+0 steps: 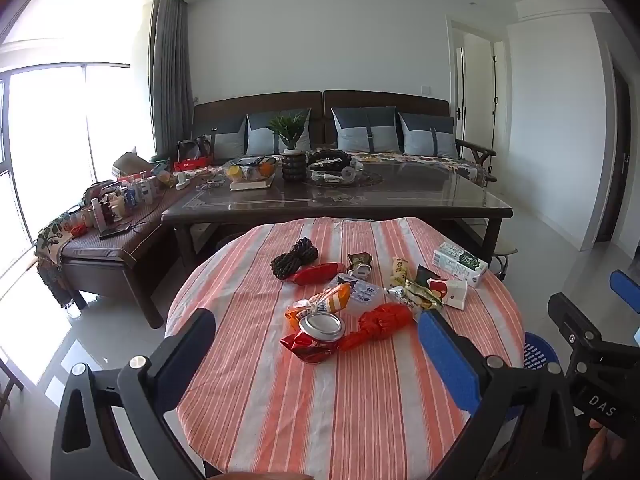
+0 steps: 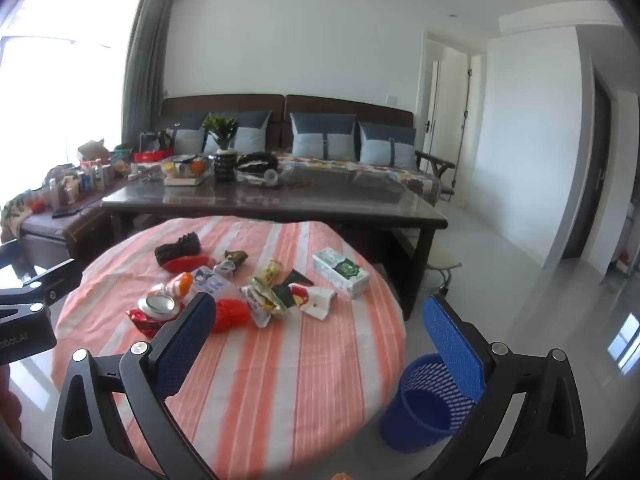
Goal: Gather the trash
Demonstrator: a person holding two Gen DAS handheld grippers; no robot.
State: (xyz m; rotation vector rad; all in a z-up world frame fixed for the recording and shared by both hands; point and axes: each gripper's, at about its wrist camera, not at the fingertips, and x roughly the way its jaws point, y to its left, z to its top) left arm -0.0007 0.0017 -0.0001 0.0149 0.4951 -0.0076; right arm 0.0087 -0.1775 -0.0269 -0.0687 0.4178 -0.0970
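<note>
Trash lies on a round table with an orange-striped cloth (image 1: 360,400) (image 2: 280,380): a crushed red can (image 1: 318,336) (image 2: 154,312), a red crumpled wrapper (image 1: 384,322) (image 2: 232,314), an orange snack bag (image 1: 330,300), a white-green carton (image 1: 460,264) (image 2: 340,272) and several other wrappers. A blue mesh bin (image 2: 432,400) (image 1: 538,352) stands on the floor at the table's right. My left gripper (image 1: 316,344) is open and empty, above the table's near side, the can between its fingers in view. My right gripper (image 2: 320,328) is open and empty, above the table's right edge.
A dark coffee table (image 1: 340,204) with a plant, bowls and clutter stands behind the round table. A sofa with grey cushions (image 1: 360,132) is behind it. A low bench with bottles (image 1: 116,216) is at the left. Tiled floor lies to the right.
</note>
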